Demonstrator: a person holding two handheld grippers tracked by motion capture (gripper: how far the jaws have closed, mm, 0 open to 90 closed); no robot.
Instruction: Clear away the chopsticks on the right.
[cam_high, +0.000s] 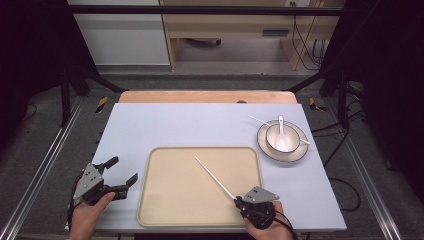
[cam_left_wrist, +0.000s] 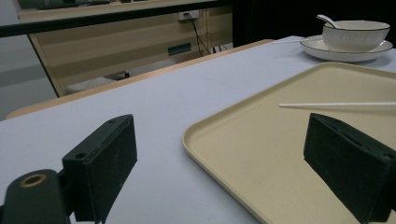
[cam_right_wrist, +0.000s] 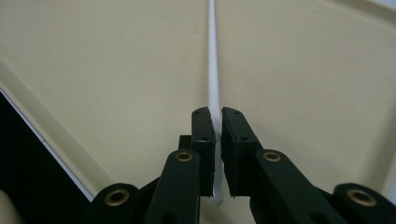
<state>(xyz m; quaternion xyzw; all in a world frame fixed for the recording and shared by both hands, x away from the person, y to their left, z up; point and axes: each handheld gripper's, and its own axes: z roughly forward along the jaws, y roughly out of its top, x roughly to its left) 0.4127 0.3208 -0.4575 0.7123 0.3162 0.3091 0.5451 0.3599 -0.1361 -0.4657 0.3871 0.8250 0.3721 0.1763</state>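
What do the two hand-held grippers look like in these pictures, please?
Both are black. The left gripper has two flat, block-shaped fingers with dark pads, and brass-coloured rings sit at the pivots. The right gripper has the same fingers and brass rings. Each carries a grey three-cornered plate with dark dots on top, and a black cable trails from each body. No sleeves show.

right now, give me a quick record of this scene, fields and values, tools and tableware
right tool: shut on a white chopstick, gripped near its thick end, over the tray
left tool: open, nothing between its jaws, left of the tray
tray: beige, near edge of the table, chopstick stretches across it
plate: far right, carries a white bowl
spoon: white, stands in the bowl
second chopstick: white, lies across the plate behind the bowl
table: pale blue top
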